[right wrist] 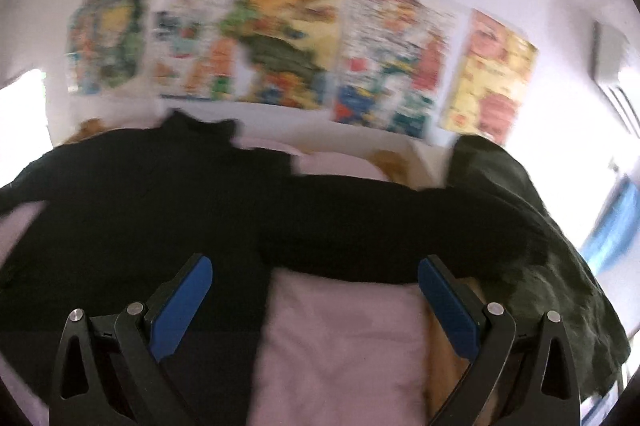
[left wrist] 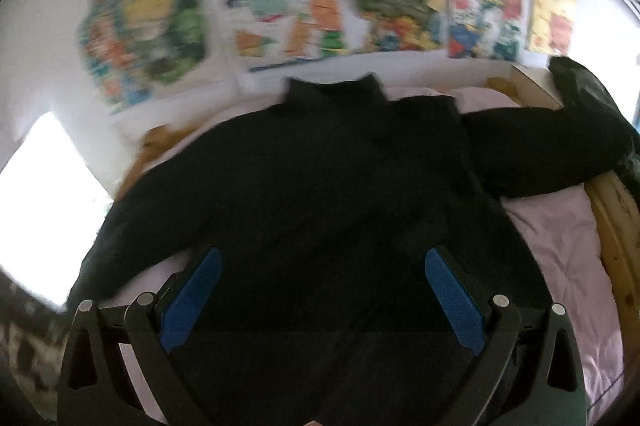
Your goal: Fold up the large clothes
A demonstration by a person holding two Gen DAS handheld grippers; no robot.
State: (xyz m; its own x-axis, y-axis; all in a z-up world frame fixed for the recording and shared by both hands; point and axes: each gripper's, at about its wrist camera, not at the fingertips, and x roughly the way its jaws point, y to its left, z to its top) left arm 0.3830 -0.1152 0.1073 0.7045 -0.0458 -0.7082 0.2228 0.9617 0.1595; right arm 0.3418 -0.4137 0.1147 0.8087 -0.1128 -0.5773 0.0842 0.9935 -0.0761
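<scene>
Both hand-held grippers, left (left wrist: 322, 284) & right (right wrist: 314, 290), spread apart above flat black sweater (left wrist: 320, 178)

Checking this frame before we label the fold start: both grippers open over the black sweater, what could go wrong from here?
1. The sweater's right sleeve reaches the dark garment at the bed's edge; the right gripper might pinch both.
2. The left gripper hangs over the black body, where edges barely show against the fabric, so it may grab several layers.
3. Both views are blurred, so aim is likely imprecise.
</scene>
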